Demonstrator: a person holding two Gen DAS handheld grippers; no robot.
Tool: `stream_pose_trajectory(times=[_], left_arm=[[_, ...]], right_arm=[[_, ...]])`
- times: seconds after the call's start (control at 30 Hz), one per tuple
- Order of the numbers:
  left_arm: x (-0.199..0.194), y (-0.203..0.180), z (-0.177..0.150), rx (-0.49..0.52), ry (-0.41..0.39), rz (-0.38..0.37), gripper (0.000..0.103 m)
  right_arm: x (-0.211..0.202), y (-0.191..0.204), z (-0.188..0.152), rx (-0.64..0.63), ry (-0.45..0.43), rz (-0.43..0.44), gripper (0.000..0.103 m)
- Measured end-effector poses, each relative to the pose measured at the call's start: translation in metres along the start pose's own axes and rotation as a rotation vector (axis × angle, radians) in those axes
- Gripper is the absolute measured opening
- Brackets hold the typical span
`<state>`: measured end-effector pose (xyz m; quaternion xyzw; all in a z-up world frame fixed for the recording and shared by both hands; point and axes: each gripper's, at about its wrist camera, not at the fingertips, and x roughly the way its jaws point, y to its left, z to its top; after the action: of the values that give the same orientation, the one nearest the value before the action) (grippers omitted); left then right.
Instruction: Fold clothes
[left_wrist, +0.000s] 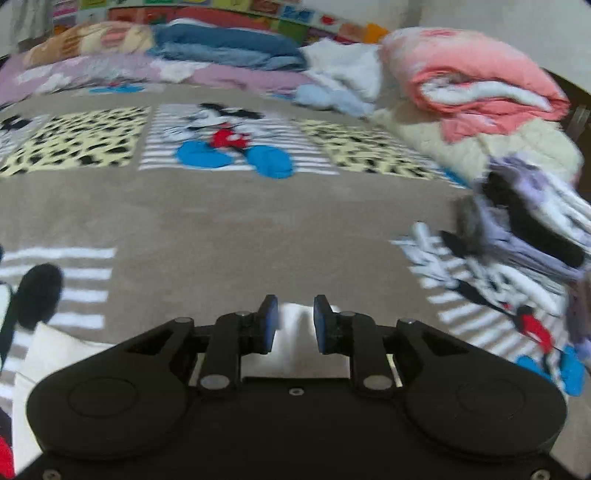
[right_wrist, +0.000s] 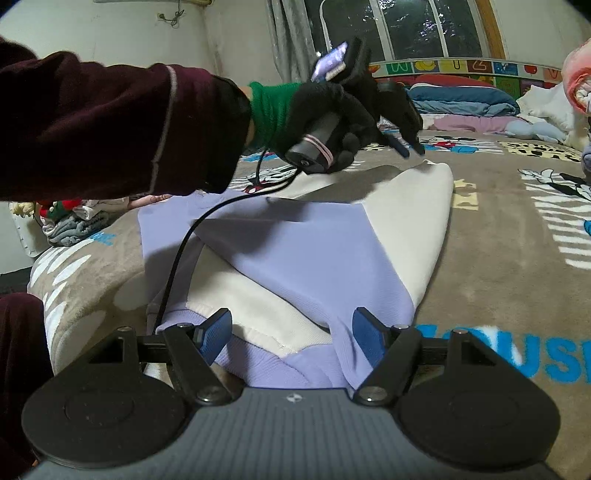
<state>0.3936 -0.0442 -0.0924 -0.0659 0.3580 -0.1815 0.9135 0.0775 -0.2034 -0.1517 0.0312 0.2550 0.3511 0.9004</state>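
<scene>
Though your left hand-held gripper (left_wrist: 295, 325) fills the bottom of its own view, its blue pads stand a narrow gap apart with white cloth showing between them, and whether they press that cloth is hard to tell; its body hides most of the garment. Your right hand-held gripper (right_wrist: 291, 339) stands wide open, holding nothing, its two pads either side of the lilac hem.

One garment is at work: a lilac-and-cream sweatshirt (right_wrist: 295, 258), lying partly folded on the bed, running from 6 o'clock up toward 12 in the right wrist view. Your gloved left hand (right_wrist: 332, 110) sits at 12 o'clock over its far cream corner, and its dark red sleeve (right_wrist: 110, 122) hides the bed at 10 o'clock. One black cable (right_wrist: 177, 266) trails across the lilac cloth.

Around it lies a cartoon-print blanket (left_wrist: 258, 229). A blurred pile of clothes (left_wrist: 524, 221) sits at 3 o'clock in the left wrist view, a pink rolled quilt (left_wrist: 472, 74) at 1 o'clock, blue bedding (left_wrist: 229, 48) at 12.
</scene>
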Motion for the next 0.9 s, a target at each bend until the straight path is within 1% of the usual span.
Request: stream_pose_trajectory(times=[0.03, 0.1, 0.13, 0.17, 0.2, 0.27, 0.3, 0.33, 0.4, 0.53, 0.6, 0.73, 0.8, 0.9], left_arm=[[0.002, -0.005, -0.003, 0.026, 0.015, -0.004, 0.018], [0.012, -0.017, -0.012, 0.091, 0.059, 0.019, 0.018], [0.02, -0.021, -0.018, 0.123, 0.087, 0.053, 0.022], [0.03, -0.022, -0.024, 0.144, 0.111, 0.091, 0.029], [0.034, -0.022, -0.028, 0.151, 0.104, 0.106, 0.03], [0.027, -0.022, -0.024, 0.115, 0.082, 0.105, 0.032], [0.017, -0.022, -0.023, 0.103, 0.058, 0.102, 0.035], [0.004, -0.022, -0.022, 0.1, 0.031, 0.101, 0.043], [-0.021, -0.022, -0.022, 0.092, -0.023, 0.098, 0.045], [-0.08, -0.002, -0.038, -0.013, -0.073, 0.102, 0.045], [-0.11, 0.009, -0.053, -0.075, -0.086, 0.118, 0.045], [-0.168, 0.026, -0.095, -0.185, -0.115, 0.114, 0.048], [-0.191, 0.032, -0.115, -0.223, -0.126, 0.122, 0.049], [-0.224, 0.045, -0.145, -0.315, -0.153, 0.12, 0.051]], right_arm=[[0.0, 0.0, 0.0, 0.0, 0.0, 0.0, 0.072], [0.0, 0.0, 0.0, 0.0, -0.001, 0.001, 0.072], [0.0, 0.0, 0.0, 0.001, -0.001, 0.001, 0.072], [0.0, 0.0, 0.0, 0.001, -0.002, 0.002, 0.072], [0.0, -0.001, 0.0, 0.003, -0.003, 0.003, 0.072], [-0.001, -0.001, 0.0, 0.007, -0.007, 0.007, 0.072], [-0.001, -0.002, 0.0, 0.009, -0.01, 0.009, 0.072], [-0.002, -0.002, 0.0, 0.011, -0.013, 0.011, 0.072], [-0.003, -0.003, -0.001, 0.015, -0.02, 0.016, 0.072], [-0.004, 0.0, -0.001, 0.006, -0.029, 0.012, 0.072], [-0.005, 0.002, -0.001, -0.004, -0.031, 0.008, 0.072], [-0.006, 0.009, -0.001, -0.043, -0.03, -0.015, 0.074], [-0.009, 0.012, -0.002, -0.059, -0.042, -0.029, 0.074], [-0.019, 0.016, -0.001, -0.072, -0.086, -0.061, 0.074]])
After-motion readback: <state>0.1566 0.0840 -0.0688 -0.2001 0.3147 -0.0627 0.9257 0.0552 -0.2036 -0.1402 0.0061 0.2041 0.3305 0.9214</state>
